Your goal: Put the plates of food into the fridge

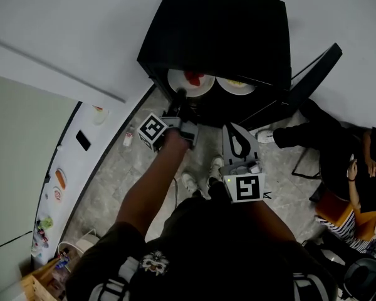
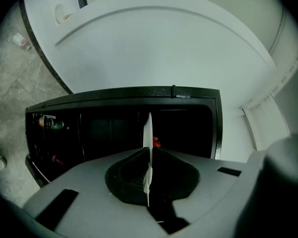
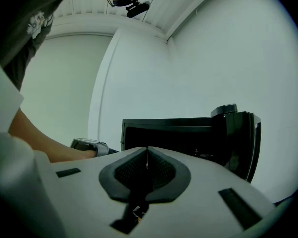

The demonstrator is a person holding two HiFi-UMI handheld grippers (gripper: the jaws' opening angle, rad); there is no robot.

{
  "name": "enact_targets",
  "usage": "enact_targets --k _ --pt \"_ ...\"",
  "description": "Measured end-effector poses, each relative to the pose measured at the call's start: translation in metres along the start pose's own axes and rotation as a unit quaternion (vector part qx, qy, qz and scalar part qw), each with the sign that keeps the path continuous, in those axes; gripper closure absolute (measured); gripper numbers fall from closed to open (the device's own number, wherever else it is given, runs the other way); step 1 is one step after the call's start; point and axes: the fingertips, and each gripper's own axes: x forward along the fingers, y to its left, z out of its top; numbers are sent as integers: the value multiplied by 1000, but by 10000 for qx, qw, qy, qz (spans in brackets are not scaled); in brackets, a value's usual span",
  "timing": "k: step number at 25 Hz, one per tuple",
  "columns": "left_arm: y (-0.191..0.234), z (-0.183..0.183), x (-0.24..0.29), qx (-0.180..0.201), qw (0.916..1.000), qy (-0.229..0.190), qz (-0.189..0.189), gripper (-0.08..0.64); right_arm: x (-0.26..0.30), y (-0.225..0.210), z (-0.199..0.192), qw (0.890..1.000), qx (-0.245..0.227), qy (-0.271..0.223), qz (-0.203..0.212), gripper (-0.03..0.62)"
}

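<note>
A black mini fridge [image 1: 219,30] stands on the floor with its door [image 1: 313,74] swung open to the right. Inside lie two white plates: one with red food [image 1: 191,80] on the left, one with yellow food [image 1: 236,85] on the right. My left gripper [image 1: 180,96] reaches into the opening and is shut on the near rim of the red-food plate. In the left gripper view that plate [image 2: 148,133] shows edge-on between the pads, with a bit of red food [image 2: 156,143] beyond. My right gripper [image 1: 233,130] hangs back in front of the fridge [image 3: 188,133], shut and empty.
A white counter [image 1: 69,168] with small items runs along the left. A small bottle [image 1: 129,138] lies on the floor beside it. A seated person [image 1: 338,149] and chairs are at the right, near the open door. My shoes [image 1: 200,180] stand before the fridge.
</note>
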Motion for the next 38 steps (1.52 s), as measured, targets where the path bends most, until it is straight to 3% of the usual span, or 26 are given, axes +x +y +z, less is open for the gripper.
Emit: enact_targets --k 22,26,29,33,36,38 --pt "9 6 36 31 9994 -322 82 523 24 -27 -1 9994 106 -101 320 566" --pt "4 6 34 517 9979 -329 202 522 27 -30 -3 9991 90 -85 412 566" --pt "0 5 29 883 9952 -299 313 439 30 -31 0 9988 36 -144 467 566" --pt "-12 4 15 1363 9896 -270 384 414 31 -33 3 9986 84 -167 495 566" --pt "-30 -2 0 1896 9811 -185 336 414 31 -34 7 9986 49 -199 481 566" --pt "-42 -6 -11 2406 9701 -95 292 416 31 -35 10 9990 0 -215 403 566"
